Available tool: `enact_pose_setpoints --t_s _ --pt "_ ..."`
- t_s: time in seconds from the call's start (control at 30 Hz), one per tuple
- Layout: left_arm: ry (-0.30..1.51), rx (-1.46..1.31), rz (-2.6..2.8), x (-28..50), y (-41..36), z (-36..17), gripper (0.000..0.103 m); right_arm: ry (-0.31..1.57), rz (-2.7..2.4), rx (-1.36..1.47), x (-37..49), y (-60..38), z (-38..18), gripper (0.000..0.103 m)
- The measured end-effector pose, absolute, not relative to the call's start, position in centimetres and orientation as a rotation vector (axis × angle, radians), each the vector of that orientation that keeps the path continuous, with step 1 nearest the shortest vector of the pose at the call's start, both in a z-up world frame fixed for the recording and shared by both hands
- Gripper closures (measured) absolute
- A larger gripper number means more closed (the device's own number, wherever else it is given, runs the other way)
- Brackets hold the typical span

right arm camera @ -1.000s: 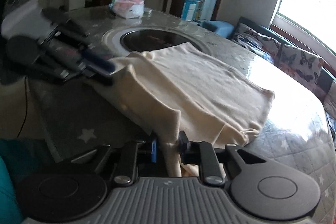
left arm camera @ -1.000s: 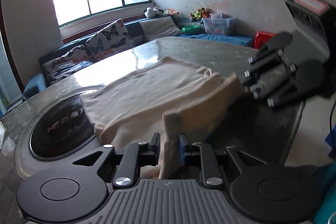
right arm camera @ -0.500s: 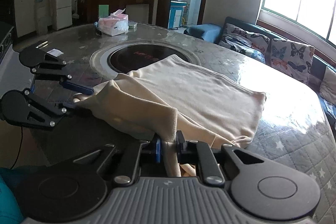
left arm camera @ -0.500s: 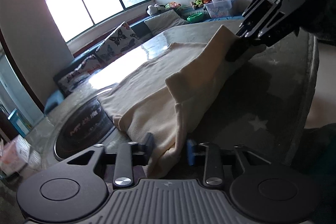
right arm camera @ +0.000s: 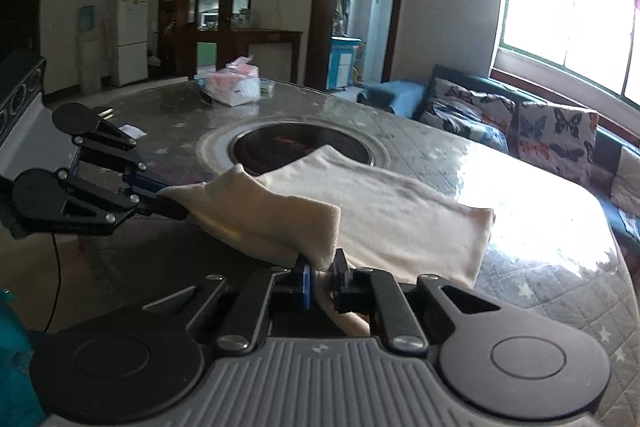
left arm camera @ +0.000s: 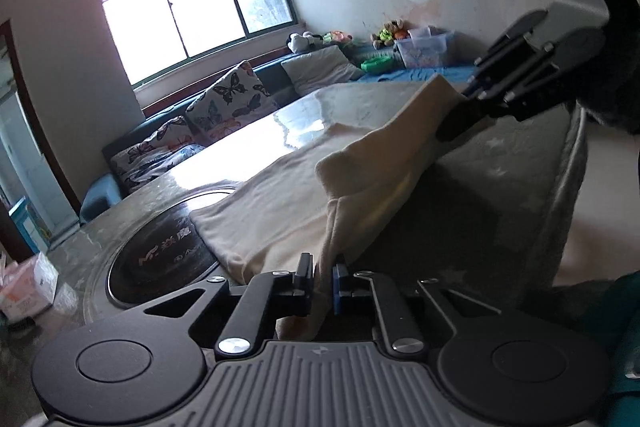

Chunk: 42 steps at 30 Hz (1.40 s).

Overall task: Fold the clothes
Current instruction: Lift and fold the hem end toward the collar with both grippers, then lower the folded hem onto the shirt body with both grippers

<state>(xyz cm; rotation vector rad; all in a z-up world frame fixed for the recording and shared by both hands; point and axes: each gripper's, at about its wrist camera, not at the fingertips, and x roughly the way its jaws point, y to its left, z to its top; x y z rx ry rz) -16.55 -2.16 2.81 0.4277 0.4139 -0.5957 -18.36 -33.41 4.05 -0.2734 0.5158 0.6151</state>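
Note:
A cream garment (left arm camera: pixel 280 203) lies half folded on the round glass-topped table (left arm camera: pixel 520 179); it also shows in the right wrist view (right arm camera: pixel 392 211). My left gripper (left arm camera: pixel 322 277) is shut on one near corner of it. My right gripper (right arm camera: pixel 322 277) is shut on the other near corner. Both corners are lifted off the table and the near edge hangs stretched between them. The right gripper shows in the left wrist view (left arm camera: pixel 460 107) at the upper right. The left gripper shows in the right wrist view (right arm camera: pixel 168 201) at the left.
A dark round hotplate (right arm camera: pixel 300 147) sits in the table's middle, partly under the garment. A tissue pack (right arm camera: pixel 234 89) lies at the table's far side. A sofa with butterfly cushions (left arm camera: pixel 224 107) stands beyond the table under the window. The table's edge (left arm camera: pixel 572 163) is close on the right.
Both grippers have lifted the garment's near edge higher and carried it toward the table's far side. The left gripper's jaws have closed tighter on the cloth.

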Motion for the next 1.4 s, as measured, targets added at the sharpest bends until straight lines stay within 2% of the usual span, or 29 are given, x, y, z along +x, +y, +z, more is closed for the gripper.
enact_pose_setpoints --t_s 0.23,0.37,0.63,0.83,1.07,1.1,1.13,1.17,1.27,1.4 --pt "0.410 0.365 -0.631 -20.6 0.2 5.6 0.093 0.516 0.700 -0.286 -22.8 -33.5 6.6 0.094" --pt "0.404 0.367 -0.626 -20.3 0.3 6.3 0.093 0.539 0.721 -0.299 -23.5 -33.1 7.0 0.094" --pt "0.395 0.358 -0.586 -14.2 -0.3 6.3 0.093 0.558 0.680 -0.273 -18.3 -33.0 7.7 0.094" --pt "0.429 0.335 -0.517 -6.5 -1.6 6.3 0.093 0.595 0.647 -0.300 -10.0 -32.5 8.2 0.094" --pt "0.584 0.288 -0.387 1.7 -3.0 2.2 0.090 0.664 0.545 -0.288 -1.7 -31.0 3.5 0.093" --pt "0.597 0.289 -0.372 2.2 -3.2 1.6 0.090 0.673 0.527 -0.266 -1.3 -31.0 2.6 0.091" --pt "0.605 0.289 -0.363 2.6 -3.3 1.3 0.089 0.681 0.510 -0.245 -0.9 -31.0 1.8 0.083" --pt "0.611 0.286 -0.355 2.8 -3.3 1.1 0.087 0.683 0.479 -0.236 -0.7 -31.1 0.9 0.081" --pt "0.616 0.282 -0.332 3.2 -3.2 0.8 0.082 0.692 0.422 -0.174 -0.7 -32.5 -0.4 0.080" --pt "0.606 0.251 -0.306 2.8 -2.3 1.6 0.081 0.651 0.376 -0.122 -2.2 -34.7 0.7 0.080"
